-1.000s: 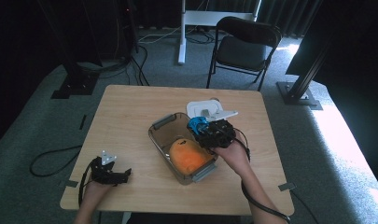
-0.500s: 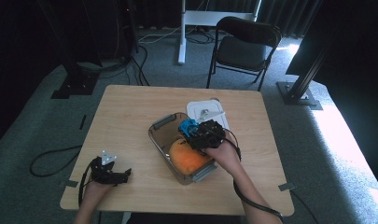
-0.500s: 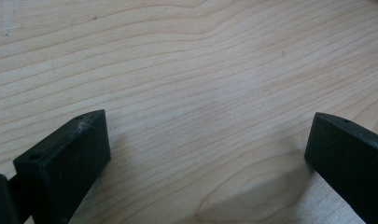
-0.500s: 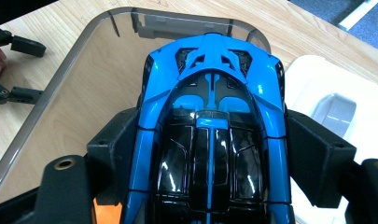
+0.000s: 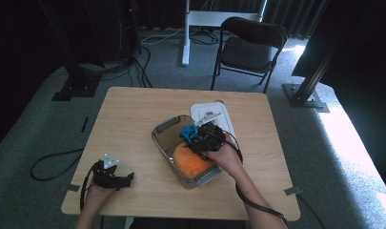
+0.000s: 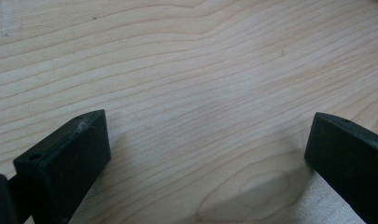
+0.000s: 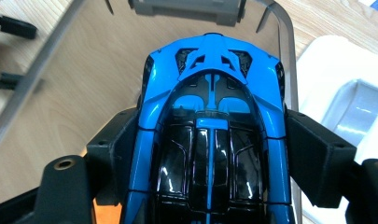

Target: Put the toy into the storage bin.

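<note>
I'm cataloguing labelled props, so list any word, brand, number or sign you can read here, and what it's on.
None: no readable text in any view.
Blue toy car in the right gripper: no lettering or badge shows.
Clear container, white lid, orange thing, table, left gripper: plain, unmarked.

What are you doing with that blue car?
A person holds a gripper in each hand. The right gripper has its jaws shut on the sides of a blue toy car and holds it over a clear container on the wooden table. An orange thing already lies in the container. A white lid lies beside it. The left gripper rests on the table with its jaws open, nothing between them.
</note>
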{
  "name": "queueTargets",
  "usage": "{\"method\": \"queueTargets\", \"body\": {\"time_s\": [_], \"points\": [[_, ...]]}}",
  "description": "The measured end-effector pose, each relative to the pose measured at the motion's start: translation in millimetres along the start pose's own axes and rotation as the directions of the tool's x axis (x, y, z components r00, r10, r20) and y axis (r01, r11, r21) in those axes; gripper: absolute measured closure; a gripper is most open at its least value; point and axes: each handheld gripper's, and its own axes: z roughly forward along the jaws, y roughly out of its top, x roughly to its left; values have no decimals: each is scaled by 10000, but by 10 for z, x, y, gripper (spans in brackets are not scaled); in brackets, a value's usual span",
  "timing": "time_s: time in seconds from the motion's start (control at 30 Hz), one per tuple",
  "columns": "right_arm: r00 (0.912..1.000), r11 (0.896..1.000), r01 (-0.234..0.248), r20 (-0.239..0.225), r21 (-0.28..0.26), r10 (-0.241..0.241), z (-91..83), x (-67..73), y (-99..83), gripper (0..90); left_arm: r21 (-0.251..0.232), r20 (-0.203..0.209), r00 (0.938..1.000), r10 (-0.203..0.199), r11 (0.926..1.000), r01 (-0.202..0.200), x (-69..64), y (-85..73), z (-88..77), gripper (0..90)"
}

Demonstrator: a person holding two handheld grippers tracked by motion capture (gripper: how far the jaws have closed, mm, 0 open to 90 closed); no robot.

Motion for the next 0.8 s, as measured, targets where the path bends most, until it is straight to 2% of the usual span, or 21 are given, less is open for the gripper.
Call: {"method": "queueTargets", "body": {"time_s": [0.2, 0.27, 0.37, 0.43, 0.53, 0.6, 0.7, 0.73, 0.8], "points": [[9998, 9994, 172, -71, 312, -170, 44, 54, 5, 246, 2, 3, 10000, 2, 10000, -2, 0, 0, 0, 5], [9997, 9987, 233, 48, 452, -235, 77, 75, 10, 246, 0, 1, 10000, 4, 10000, -4, 0, 0, 0, 5], [9999, 9978, 100, 110, 654, -108, 123, 70, 19, 246, 2, 3, 10000, 5, 10000, -5, 1, 0, 0, 5], [9999, 9982, 50, 133, 593, -58, 124, 68, 26, 246, 0, 3, 10000, 7, 10000, -7, 1, 0, 0, 5], [9999, 9971, -6, -152, 766, 18, 139, 53, 35, 241, 1, 3, 10000, 9, 10000, -9, 1, 0, 0, 5], [9999, 9955, -12, -149, 943, 26, 156, 54, 40, 229, 3, 5, 10000, 10, 10000, -10, 1, 0, 0, 5], [9991, 9993, -355, -235, 148, 359, 62, 32, 54, 227, 0, 3, 10000, 8, 10000, -8, 0, -1, 0, 5], [9992, 9995, -325, -223, -60, 323, 21, 22, 67, 218, 2, 7, 10000, 7, 10000, -7, 1, 0, 0, 5], [9993, 9991, -336, -150, -244, 332, -43, 3, 82, 206, -3, 7, 10000, 9, 10000, -9, 1, -1, 0, 5]]}}
